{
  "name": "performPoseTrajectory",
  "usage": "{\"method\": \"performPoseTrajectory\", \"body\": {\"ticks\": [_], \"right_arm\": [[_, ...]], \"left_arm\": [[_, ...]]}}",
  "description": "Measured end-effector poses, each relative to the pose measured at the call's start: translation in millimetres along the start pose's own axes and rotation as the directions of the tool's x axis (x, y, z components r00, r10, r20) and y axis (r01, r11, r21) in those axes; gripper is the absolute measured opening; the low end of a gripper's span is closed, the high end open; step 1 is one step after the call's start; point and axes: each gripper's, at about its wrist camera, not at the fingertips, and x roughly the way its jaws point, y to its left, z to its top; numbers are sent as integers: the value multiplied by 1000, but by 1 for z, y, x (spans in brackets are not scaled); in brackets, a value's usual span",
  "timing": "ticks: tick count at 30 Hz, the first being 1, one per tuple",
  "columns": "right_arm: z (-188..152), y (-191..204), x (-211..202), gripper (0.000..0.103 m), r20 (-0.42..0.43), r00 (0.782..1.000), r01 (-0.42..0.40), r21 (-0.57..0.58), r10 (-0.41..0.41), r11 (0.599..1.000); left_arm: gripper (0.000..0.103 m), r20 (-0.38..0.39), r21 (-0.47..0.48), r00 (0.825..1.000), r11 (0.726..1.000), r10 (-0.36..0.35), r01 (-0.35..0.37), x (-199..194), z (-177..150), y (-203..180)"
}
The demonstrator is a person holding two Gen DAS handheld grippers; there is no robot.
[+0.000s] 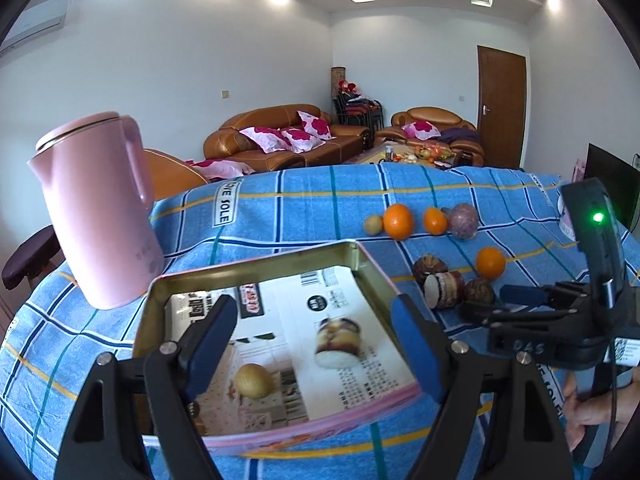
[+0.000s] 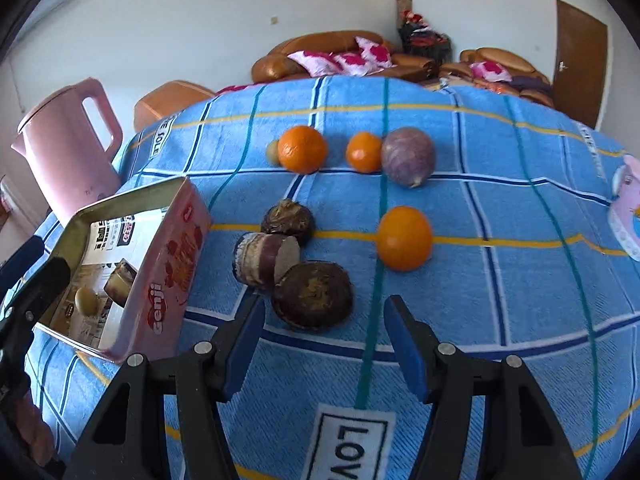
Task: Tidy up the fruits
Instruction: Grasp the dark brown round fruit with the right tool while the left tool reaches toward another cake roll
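Right gripper (image 2: 324, 344) hangs wide open and empty just short of the dark brown round fruit (image 2: 313, 295) near the blue checked tablecloth's (image 2: 500, 300) front edge. I judge pickup is next: close, then carry to the pink tin box (image 2: 140, 264), where my open, empty left gripper (image 1: 316, 344) waits.

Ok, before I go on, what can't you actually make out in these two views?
- Small yellow-green fruit: right wrist view, mostly behind the big orange.
- Tin: left wrist view, the left gripper fingers cover its near corners; contents blurred.
- Pink object: right wrist view, cut off at the right edge.
- Coffee table items: left wrist view, too small.
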Motion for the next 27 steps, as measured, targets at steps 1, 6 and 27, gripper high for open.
{"method": "performPoseTrajectory", "body": {"ticks": [1,6,27], "right_arm": [[1,0,2,64,-8,1000,-8,-4,8,1000],[1,-1,3,46,-17,1000,-26,-12,26,1000],[-5,-79,-58,46,282,950,49,294,-135,955]], "left_arm": [[82,-4,6,1000,1000,1,-1,2,1,-4],[82,-8,18,1000,1000,-8,8,6,7,-18],[71,-206,104,977,994,45,-24,80,20,-123]]}}
